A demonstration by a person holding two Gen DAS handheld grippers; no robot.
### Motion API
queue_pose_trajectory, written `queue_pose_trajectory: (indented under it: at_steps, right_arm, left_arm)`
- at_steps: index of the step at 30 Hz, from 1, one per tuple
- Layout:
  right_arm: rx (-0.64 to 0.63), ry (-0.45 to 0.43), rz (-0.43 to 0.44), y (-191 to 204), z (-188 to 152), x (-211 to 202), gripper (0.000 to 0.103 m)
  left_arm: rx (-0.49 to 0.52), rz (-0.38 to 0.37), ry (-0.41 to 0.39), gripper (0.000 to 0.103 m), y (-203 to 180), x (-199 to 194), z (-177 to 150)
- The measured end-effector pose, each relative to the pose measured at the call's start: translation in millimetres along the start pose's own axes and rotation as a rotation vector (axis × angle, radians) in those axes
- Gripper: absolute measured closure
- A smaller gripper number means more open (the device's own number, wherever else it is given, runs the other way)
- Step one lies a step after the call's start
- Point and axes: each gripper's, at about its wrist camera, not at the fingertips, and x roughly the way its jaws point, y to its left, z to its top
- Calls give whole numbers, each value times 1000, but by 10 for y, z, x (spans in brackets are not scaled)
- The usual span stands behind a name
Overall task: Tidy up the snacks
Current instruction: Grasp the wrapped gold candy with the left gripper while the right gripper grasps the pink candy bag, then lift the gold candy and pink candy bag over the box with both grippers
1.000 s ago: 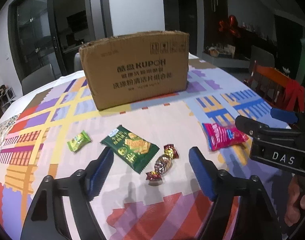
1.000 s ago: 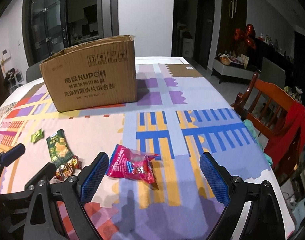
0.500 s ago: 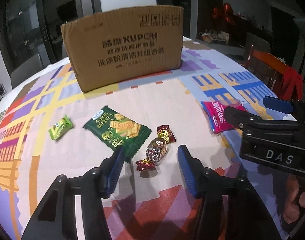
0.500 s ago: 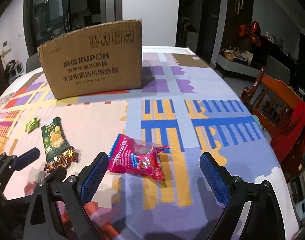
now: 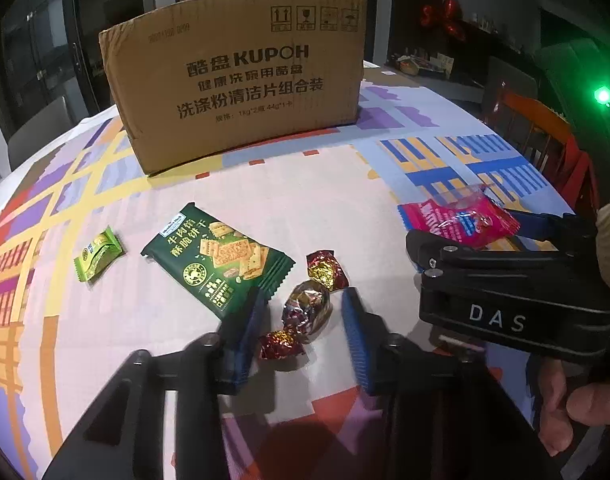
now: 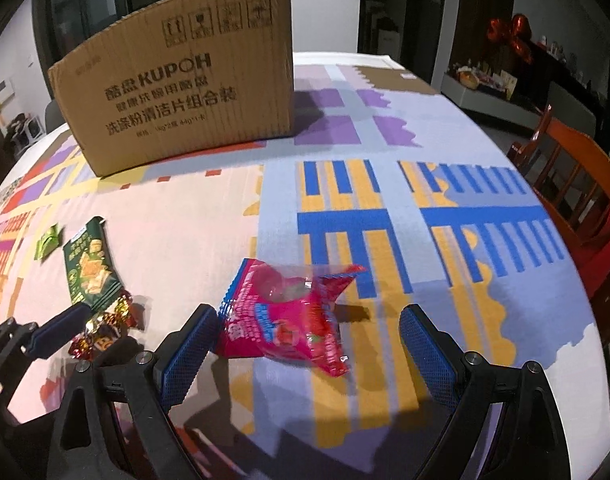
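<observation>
A foil-wrapped candy [image 5: 305, 308] lies on the patterned tablecloth between the blue pads of my left gripper [image 5: 302, 296]. Its jaws are closing, with a thin gap still showing on each side of the candy. In the right wrist view the same candy [image 6: 105, 328] sits beside a left finger [image 6: 53, 332]. My right gripper [image 6: 307, 314] stands open, low over a pink snack packet [image 6: 281, 320] that lies between its pads, close to the left one. A dark green cracker packet [image 5: 221, 256] and a small light green packet [image 5: 99, 254] lie to the left.
A brown cardboard box [image 5: 241, 80] stands at the back of the table. The right gripper's black body [image 5: 505, 300] and a hand [image 5: 565, 412] are close on the right. A wooden chair [image 6: 577, 184] stands past the table's right edge [image 6: 565, 280].
The left jaws have narrowed from wide apart to just around the foil candy while the gripper sank. The right gripper came down and forward, so the pink packet now sits between its pads.
</observation>
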Motion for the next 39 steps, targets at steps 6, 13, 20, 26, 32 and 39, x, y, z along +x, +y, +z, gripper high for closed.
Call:
queue_pose_trajectory:
  at_steps: [6, 13, 20, 26, 32, 39]
  right_arm:
    - [-8, -16, -1, 18, 2, 0, 22]
    - [-10, -30, 26, 7, 22, -50, 52]
    - [-8, -38, 51, 14, 13, -95, 55]
    - [-15, -52, 59, 28, 16, -170, 57]
    - [-11, -64, 55, 7, 40, -241, 58]
    - [-8, -85, 57, -3, 100, -363, 58]
  left_arm:
    - [11, -7, 0, 82, -24, 2, 7]
    - [-1, -6, 9, 83, -26, -2, 10]
    - [-15, 10, -2, 84, 4, -58, 43]
    - [-14, 16, -17, 84, -4, -123, 75]
    - [-15, 24, -37, 84, -10, -209, 129]
    - [-23, 37, -48, 84, -18, -322, 225]
